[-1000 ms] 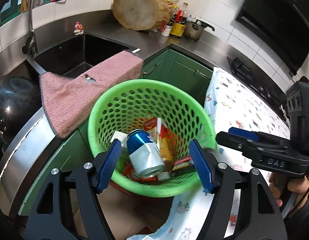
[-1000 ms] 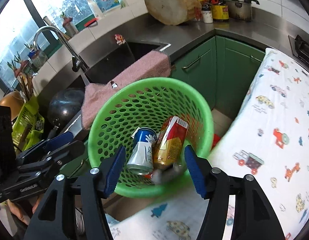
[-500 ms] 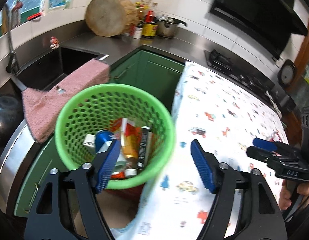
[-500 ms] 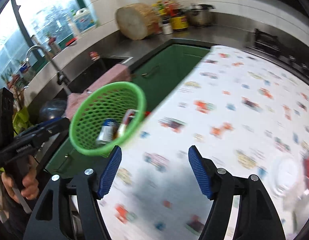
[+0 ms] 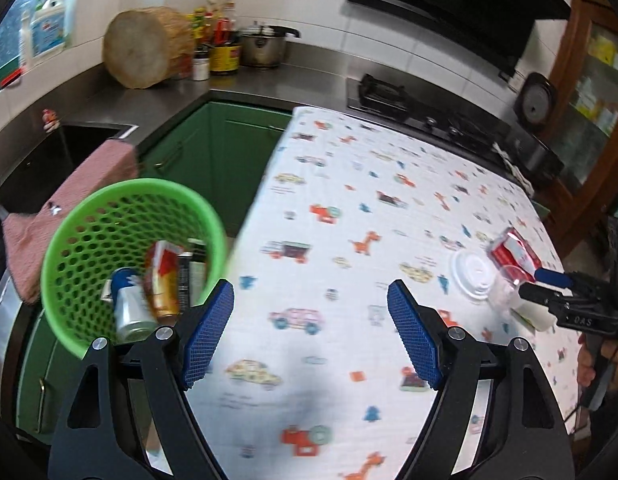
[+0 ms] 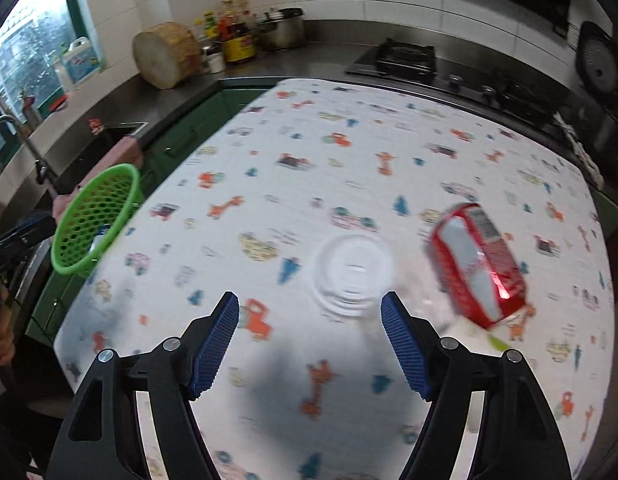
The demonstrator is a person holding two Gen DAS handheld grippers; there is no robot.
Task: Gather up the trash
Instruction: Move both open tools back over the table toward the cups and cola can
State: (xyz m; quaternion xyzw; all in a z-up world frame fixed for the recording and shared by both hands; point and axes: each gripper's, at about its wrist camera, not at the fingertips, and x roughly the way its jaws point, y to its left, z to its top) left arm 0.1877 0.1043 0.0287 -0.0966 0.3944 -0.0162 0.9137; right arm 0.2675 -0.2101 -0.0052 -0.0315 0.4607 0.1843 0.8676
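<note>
Over the patterned tabletop point(image 6: 349, 152), the right gripper point(image 6: 310, 344) is opening, empty, near a white lid point(image 6: 351, 274) and red carton point(image 6: 479, 266); the left gripper point(image 5: 310, 332) hangs released.

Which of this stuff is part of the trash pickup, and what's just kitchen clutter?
Job:
- green basket, cans inside
- red carton
- white plastic lid
- right tool, opening, empty

Clutter:
- wooden block
- pot
- pink towel
- stove
</note>
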